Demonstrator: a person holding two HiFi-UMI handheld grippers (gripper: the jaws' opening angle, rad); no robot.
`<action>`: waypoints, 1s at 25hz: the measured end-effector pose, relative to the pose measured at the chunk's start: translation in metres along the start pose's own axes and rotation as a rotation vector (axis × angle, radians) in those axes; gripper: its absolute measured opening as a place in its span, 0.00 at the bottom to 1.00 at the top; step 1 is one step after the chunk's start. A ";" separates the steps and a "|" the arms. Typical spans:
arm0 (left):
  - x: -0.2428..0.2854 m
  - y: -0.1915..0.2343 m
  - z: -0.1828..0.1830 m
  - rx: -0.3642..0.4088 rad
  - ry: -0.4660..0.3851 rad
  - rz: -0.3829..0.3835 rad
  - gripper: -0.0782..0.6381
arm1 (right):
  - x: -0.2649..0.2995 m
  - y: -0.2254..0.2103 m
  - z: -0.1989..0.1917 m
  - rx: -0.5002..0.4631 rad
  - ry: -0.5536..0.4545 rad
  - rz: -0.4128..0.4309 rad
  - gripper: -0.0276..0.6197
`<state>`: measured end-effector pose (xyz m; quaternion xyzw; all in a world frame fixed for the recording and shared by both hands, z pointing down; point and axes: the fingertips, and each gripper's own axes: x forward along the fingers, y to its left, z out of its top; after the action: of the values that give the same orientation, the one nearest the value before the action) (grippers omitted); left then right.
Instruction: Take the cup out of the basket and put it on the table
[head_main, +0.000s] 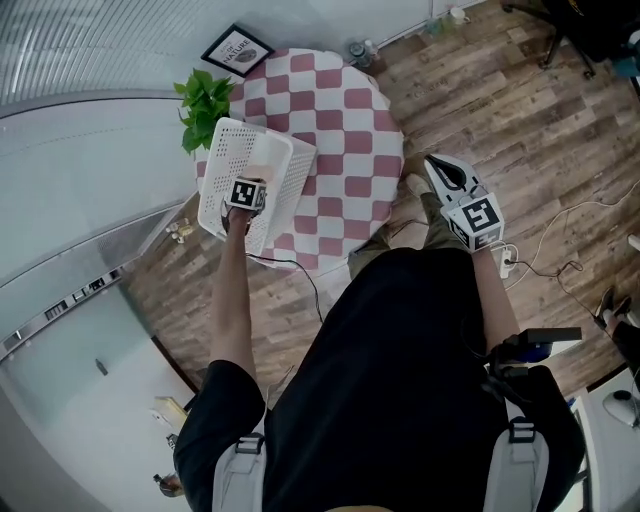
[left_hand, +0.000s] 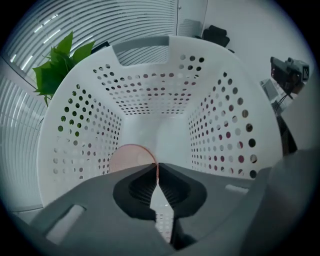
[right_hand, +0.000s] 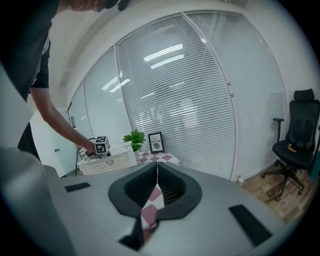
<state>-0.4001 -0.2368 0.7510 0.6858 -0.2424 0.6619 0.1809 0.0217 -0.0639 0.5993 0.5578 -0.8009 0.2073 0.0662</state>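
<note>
A white perforated basket (head_main: 225, 130) stands on the left edge of the round pink-and-white checked table (head_main: 350, 130). My left gripper (head_main: 247, 195) points straight down into the basket. In the left gripper view the basket's walls (left_hand: 160, 90) surround a pale pink cup (left_hand: 127, 157) on the bottom, and my left gripper (left_hand: 156, 167) is shut on the cup's thin rim. My right gripper (head_main: 440, 172) hangs off the table's right side over the floor; its jaws (right_hand: 157, 167) meet with nothing between them. From there the basket (right_hand: 107, 162) shows far off to the left.
A potted green plant (head_main: 205, 105) and a framed picture (head_main: 236, 50) stand at the table's far edge behind the basket. Bottles (head_main: 360, 50) stand on the floor beyond the table. Cables (head_main: 540, 265) lie on the wooden floor at right. An office chair (right_hand: 297, 135) stands by the blinds.
</note>
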 end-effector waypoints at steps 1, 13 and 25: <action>-0.003 -0.001 0.002 -0.011 -0.012 -0.007 0.13 | 0.001 -0.001 0.001 0.001 -0.003 0.001 0.06; -0.046 -0.002 0.037 -0.117 -0.166 -0.013 0.13 | 0.026 -0.022 0.033 -0.035 -0.042 0.025 0.06; -0.111 -0.003 0.048 -0.106 -0.357 0.205 0.13 | 0.055 -0.015 0.055 -0.120 -0.026 0.097 0.06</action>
<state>-0.3593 -0.2511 0.6381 0.7535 -0.3736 0.5311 0.1029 0.0222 -0.1379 0.5713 0.5159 -0.8388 0.1547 0.0789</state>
